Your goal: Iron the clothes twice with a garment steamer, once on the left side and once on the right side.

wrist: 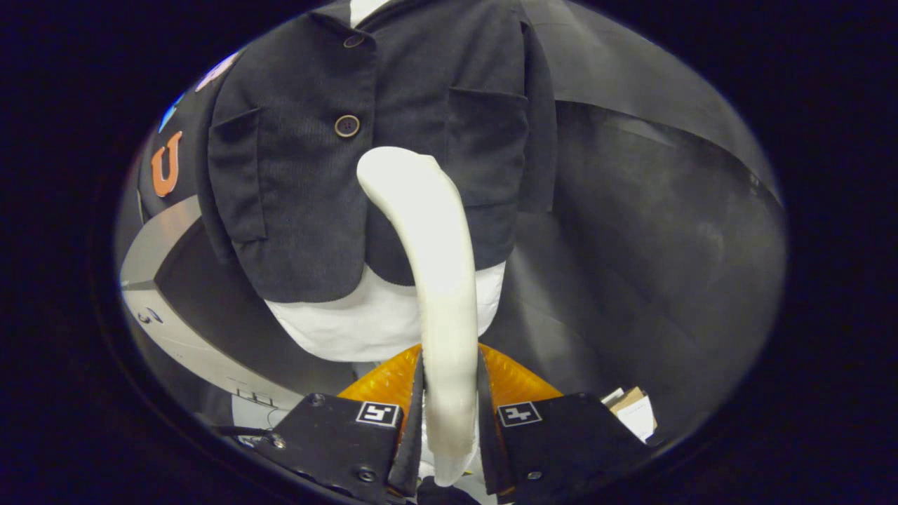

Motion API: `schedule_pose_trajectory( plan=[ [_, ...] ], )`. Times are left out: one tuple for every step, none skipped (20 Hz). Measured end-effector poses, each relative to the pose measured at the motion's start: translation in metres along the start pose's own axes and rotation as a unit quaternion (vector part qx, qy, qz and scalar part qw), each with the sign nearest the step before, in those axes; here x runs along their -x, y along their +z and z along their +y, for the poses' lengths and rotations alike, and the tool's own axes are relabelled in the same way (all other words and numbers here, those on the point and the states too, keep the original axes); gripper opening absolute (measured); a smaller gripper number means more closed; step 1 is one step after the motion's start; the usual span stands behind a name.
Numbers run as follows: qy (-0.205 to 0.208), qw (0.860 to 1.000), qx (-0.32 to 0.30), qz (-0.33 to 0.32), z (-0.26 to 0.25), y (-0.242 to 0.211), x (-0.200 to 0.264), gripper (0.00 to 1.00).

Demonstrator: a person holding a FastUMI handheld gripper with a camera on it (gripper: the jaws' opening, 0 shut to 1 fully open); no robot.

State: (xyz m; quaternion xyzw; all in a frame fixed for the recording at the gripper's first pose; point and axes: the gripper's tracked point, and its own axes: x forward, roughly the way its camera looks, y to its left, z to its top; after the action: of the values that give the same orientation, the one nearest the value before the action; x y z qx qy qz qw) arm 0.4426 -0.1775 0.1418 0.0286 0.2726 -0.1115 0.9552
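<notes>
Here, closest in, the gripper (pixel 449 414) is clenched on the garment steamer (pixel 431 280): both fingers press against the sides of its pale handle, which runs up between them and curves forward to a rounded head. That head sits in front of the dark jacket (pixel 365 154), just below and beside the lower button (pixel 346 125), roughly on the centre line where the two front panels overlap. Whether the head actually touches the cloth or hovers just off it cannot be told from this angle.

Beyond the handle, the jacket hangs on a form over a white garment (pixel 365 322), whose hem shows beneath the jacket's lower edge. A patch pocket lies on each front panel, one to either side of the steamer head. Further back stands the booth's dark wall, with a grey ledge (pixel 161 245) off to one side and some papers (pixel 635 410) low down beside the fingers.

As for progress, the steamer is already in hand and brought up to the clothes, so the pick-up is done. The cloth itself gives no sign of which passes have been made. With the head at the middle and not over either panel, both the left-side and right-side strokes may yet remain; that is a judgement, not something visible.
</notes>
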Motion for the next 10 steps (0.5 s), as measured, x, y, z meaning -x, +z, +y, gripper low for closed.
schedule_pose_trajectory(
  plan=[
    [0.009, 1.0, -0.001, -0.002, 0.001, 0.0, 0.001, 0.38],
    [0.019, 1.0, -0.002, 0.0, 0.002, -0.001, 0.001, 0.38],
    [0.029, 1.0, -0.004, 0.003, 0.004, -0.006, 0.002, 0.38],
    [0.034, 0.999, -0.006, 0.006, 0.006, -0.012, 0.006, 0.38],
    [0.035, 0.999, -0.006, 0.005, 0.007, -0.016, 0.016, 0.38],
    [0.034, 0.999, -0.005, 0.003, 0.006, -0.021, 0.023, 0.38],
    [0.031, 0.999, -0.009, 0.001, 0.005, -0.027, 0.026, 0.38],
    [0.028, 1.0, -0.011, 0.001, 0.006, -0.032, 0.032, 0.38],
    [0.026, 1.0, -0.018, 0.0, 0.007, -0.038, 0.039, 0.38],
    [0.024, 0.999, -0.022, 0.0, 0.008, -0.045, 0.049, 0.38]
  ],
)
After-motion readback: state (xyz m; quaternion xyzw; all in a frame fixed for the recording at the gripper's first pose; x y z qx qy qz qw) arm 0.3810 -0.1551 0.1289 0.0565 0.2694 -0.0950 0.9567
